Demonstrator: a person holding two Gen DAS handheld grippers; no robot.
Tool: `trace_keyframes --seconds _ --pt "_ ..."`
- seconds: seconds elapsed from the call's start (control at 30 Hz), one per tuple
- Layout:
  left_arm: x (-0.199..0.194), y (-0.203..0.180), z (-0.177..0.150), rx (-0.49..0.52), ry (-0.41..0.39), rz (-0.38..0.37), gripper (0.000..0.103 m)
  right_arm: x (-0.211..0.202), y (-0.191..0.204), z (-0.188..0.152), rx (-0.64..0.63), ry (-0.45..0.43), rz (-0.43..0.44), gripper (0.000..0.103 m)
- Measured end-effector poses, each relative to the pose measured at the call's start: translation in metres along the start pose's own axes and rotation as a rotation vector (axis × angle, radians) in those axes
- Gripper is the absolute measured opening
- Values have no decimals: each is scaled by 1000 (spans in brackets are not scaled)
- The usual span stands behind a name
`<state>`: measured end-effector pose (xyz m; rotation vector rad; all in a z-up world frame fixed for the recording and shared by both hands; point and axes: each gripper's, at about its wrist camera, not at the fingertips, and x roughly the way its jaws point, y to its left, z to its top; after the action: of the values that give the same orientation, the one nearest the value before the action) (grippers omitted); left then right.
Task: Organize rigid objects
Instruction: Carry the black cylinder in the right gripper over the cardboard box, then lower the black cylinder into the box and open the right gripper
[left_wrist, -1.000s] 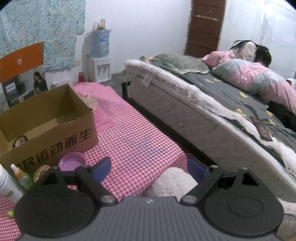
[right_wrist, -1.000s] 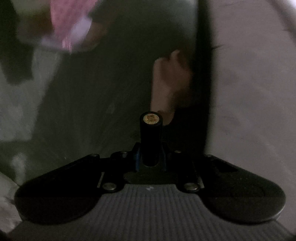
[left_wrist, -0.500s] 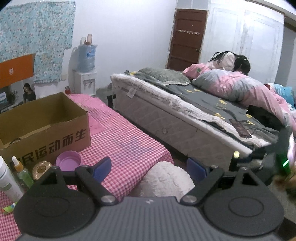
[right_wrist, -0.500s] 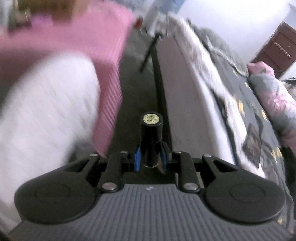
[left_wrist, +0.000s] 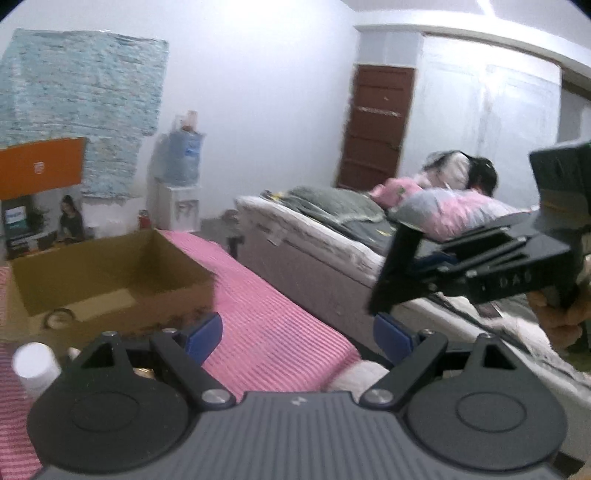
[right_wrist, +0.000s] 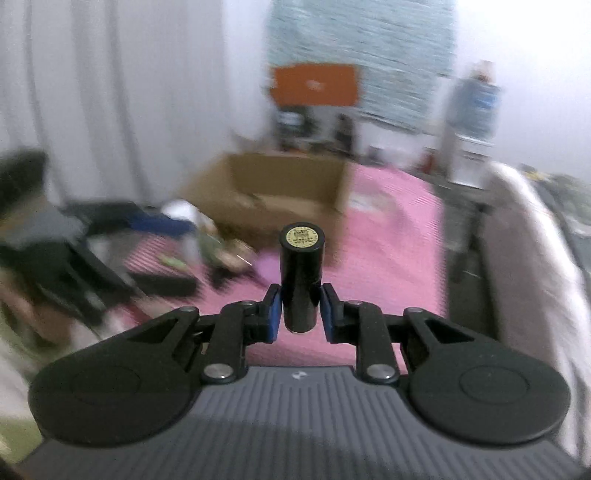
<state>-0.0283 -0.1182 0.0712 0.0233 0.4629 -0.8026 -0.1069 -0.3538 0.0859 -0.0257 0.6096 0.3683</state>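
Right gripper (right_wrist: 298, 310): clamped on black cylindrical tube (right_wrist: 301, 273), now raised above pink checked surface (right_wrist: 388, 258).
Left gripper (left_wrist: 297, 332): apart, empty.
Room: open brown cardboard box (right_wrist: 280, 199) at 12 o'clock.

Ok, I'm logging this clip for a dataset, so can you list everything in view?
black cylinder: one, black with a gold end label, clamped in the right gripper.
cardboard box: one, brown, open, on the checked cloth.
checked cloth: one, pink, covering the table.
white cap: one, near left edge; what it tops is hidden.
bed: one, grey bedding, pink pillows, right of the table.
door: one, brown, far wall.
water dispenser: one, white with a blue bottle.
left gripper: open, empty.
right gripper: shut on the cylinder.
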Motion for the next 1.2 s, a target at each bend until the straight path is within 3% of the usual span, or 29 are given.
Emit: trace_keyframes --seconds 0.13,0.3,0.4,0.57,0.73,0.9,1.07,1.2 --pt "-8 37 16 -63 -26 83 90 32 21 57 -18 -17 149 21" --pt "-20 88 30 -140 -47 226 90 96 36 125 -45 -10 240 21" --pt "-28 115 32 -184 -44 296 90 153 41 164 -39 47 288 21" --pt "-38 145 29 -216 -30 388 93 279 45 205 10 229 356 21" --pt "-49 166 24 -251 -28 430 94 398 69 212 15 444 348 21" --pt "-50 186 15 -301 -11 439 94 476 88 198 21 559 328 22" --pt "-57 193 4 -327 3 445 94 504 96 194 39 586 303 29" --pt "-65 190 -1 -332 -5 440 94 477 79 194 74 554 305 35"
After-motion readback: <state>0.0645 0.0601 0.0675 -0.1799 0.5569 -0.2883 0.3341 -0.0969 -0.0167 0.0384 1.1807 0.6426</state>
